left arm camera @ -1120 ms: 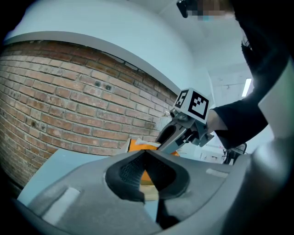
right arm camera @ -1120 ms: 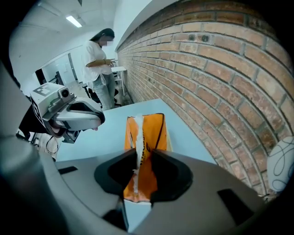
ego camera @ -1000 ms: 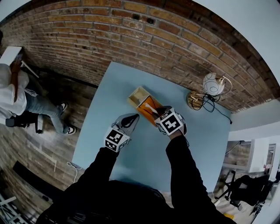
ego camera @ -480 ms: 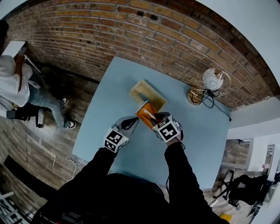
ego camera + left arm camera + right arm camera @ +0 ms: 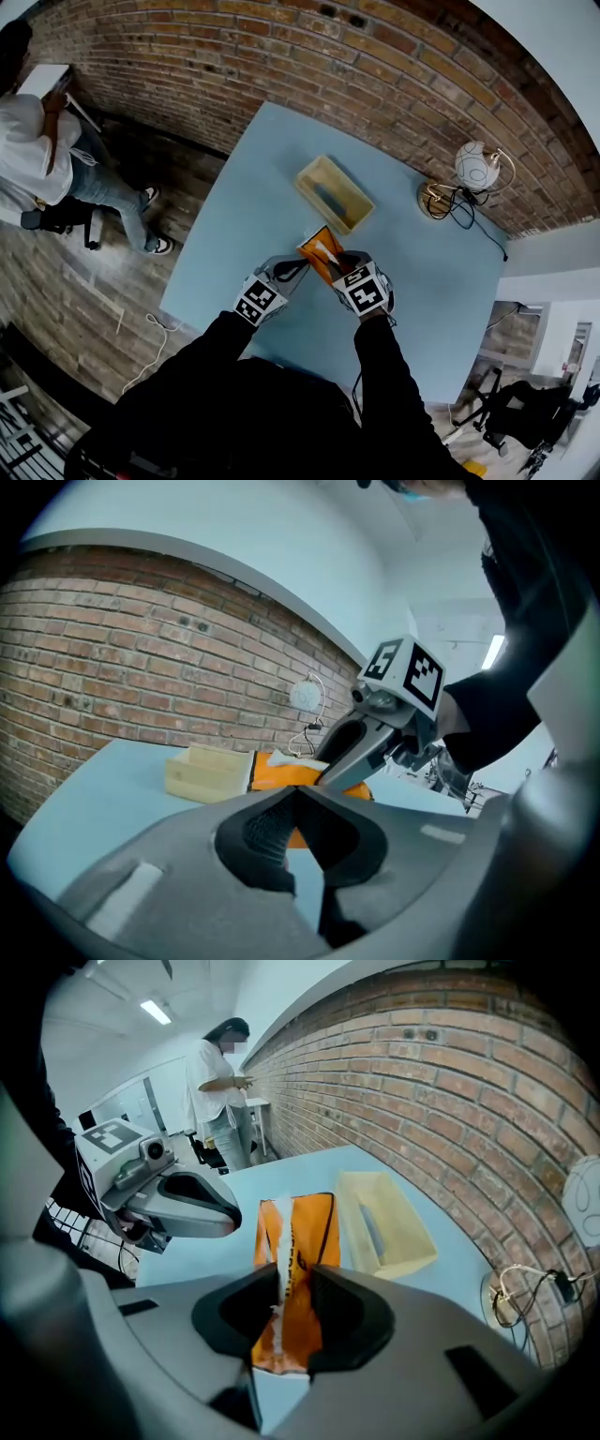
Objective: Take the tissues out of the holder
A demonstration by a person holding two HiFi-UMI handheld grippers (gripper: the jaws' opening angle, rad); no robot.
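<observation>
Right gripper view, nearest first: the right gripper's (image 5: 295,1274) two jaws are pinched on one orange pack (image 5: 307,1227) of tissues, gripping its near end. One white tissue (image 5: 273,1241) shows along the pack's slit. Dark print runs down the pack, too blurred to read.

Beside it, the left gripper (image 5: 187,1206) has its jaws pressed together with nothing between them, its tip close to the pack. Each gripper carries one marker cube with black-and-white squares and no legible writing.

The pack is out of the holder (image 5: 412,1241), on the near side of it and not touching. That single pale wooden holder stands open and empty on the blue table (image 5: 281,1171).

Farther off, at the table's far right corner, one lamp (image 5: 476,167) with a round white globe stands with its black cable (image 5: 473,230). Beyond is a brick wall (image 5: 375,47), and one person (image 5: 37,141) sits off to the left.
</observation>
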